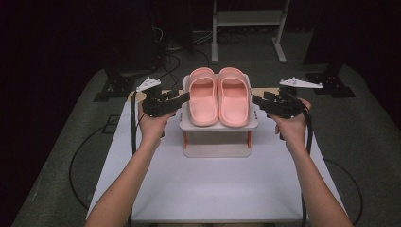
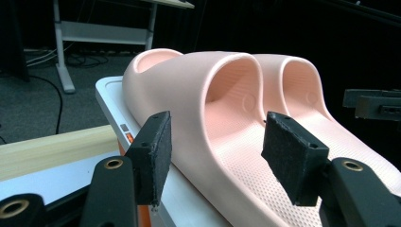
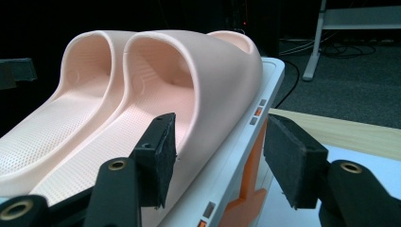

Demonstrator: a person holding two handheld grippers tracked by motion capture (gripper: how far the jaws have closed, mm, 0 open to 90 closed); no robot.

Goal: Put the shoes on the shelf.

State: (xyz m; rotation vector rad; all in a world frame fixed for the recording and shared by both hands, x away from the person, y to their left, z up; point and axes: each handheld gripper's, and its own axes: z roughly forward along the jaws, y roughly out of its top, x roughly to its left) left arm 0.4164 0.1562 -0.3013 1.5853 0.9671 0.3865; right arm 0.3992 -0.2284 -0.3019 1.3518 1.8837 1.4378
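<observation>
My left gripper [image 1: 183,98] and right gripper [image 1: 256,100] flank the pink slippers [image 1: 218,96] on the white stand [image 1: 216,126], fingers open, each straddling its nearer slipper's outer edge; heels toward me

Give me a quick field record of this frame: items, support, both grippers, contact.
items: two pink slippers, left slipper and right slipper, side by side
support: white rack on the white table
left gripper: open, fingers straddle the left slipper's outer edge, no pressing seen
right gripper: open, fingers straddle the right slipper's outer edge and the rack's rim
contact: neither slipper gripped
</observation>
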